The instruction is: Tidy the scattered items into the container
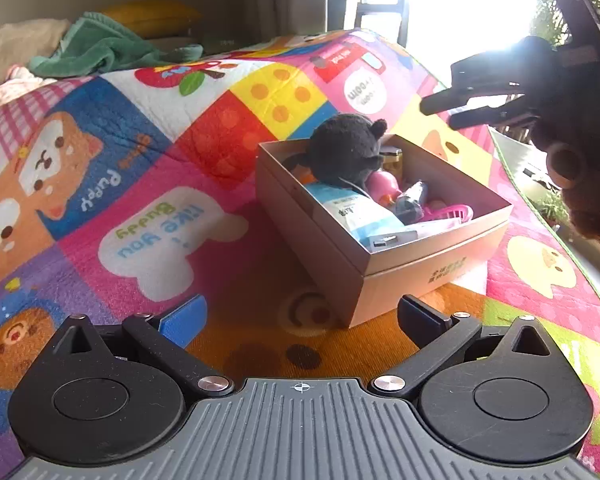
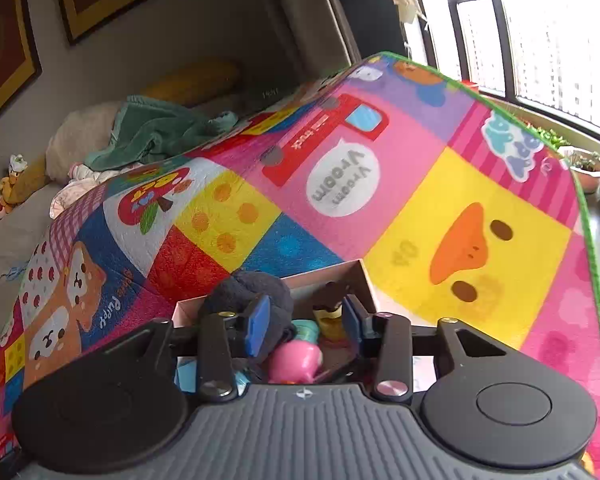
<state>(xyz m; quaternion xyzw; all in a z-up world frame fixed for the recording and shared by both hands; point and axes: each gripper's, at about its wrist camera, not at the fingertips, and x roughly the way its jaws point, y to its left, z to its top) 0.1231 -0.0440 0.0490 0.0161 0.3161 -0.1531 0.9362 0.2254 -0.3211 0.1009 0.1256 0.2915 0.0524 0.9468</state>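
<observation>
An open cardboard box (image 1: 420,276) sits on a colourful play mat (image 1: 148,168). It holds a black plush toy (image 1: 348,152), a pink toy (image 1: 384,184), a white and blue packet (image 1: 360,212), a small jar (image 1: 394,160) and other bits. My left gripper (image 1: 304,316) is low in front of the box, its jaws wide open with nothing between them. My right gripper (image 1: 444,114) hovers above the box's far right side. In the right wrist view its blue pads (image 2: 260,324) stand partly apart over the black plush (image 2: 244,292), the pink toy (image 2: 292,360) and the jar (image 2: 328,312), gripping nothing.
A green towel (image 1: 100,44) and a yellow cushion (image 1: 152,16) lie on a sofa behind the mat. Something brown and fuzzy (image 1: 580,192) hangs under the right gripper's body. Potted plants (image 2: 588,164) stand by the window past the mat's green edge (image 2: 592,240).
</observation>
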